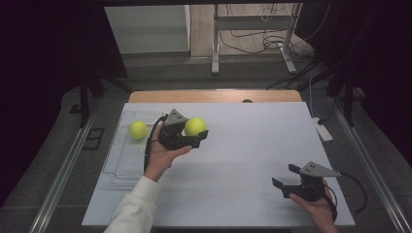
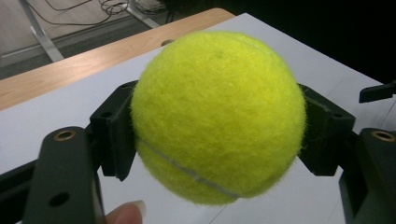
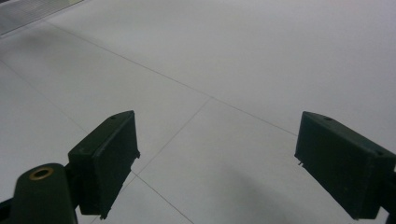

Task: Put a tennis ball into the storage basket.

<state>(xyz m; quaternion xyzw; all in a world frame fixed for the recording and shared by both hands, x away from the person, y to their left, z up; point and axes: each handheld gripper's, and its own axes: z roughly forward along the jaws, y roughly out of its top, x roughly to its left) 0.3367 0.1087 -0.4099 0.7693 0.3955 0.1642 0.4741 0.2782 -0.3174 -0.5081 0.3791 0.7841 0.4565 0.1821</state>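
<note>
A fuzzy yellow-green ball [image 2: 218, 116], round and felt-covered with a pale curved seam, sat pinched between the blocky black jaws of the left hand-held gripper [image 1: 193, 134], held above the white bench [image 1: 252, 145] near its far left part. In the left gripper view the nap of the felt stood out against the matte plastic pads pressing it from both sides, and a fingertip [image 2: 125, 214] showed at the bottom edge. A second ball [image 1: 138, 129] of the same kind lay in a clear, shallow rectangular tray [image 1: 119, 165] at the bench's left side, just beside the raised gripper. The right hand-held gripper [image 1: 286, 177], topped with a grey three-cornered plate, was held low near the bench's front right, its jaws spread wide with nothing between them over the smooth sheet marked by thin lines. A white sleeve [image 1: 133, 206] covered the left forearm. A strip of wood [image 1: 214, 95] edged the bench's far side.
</note>
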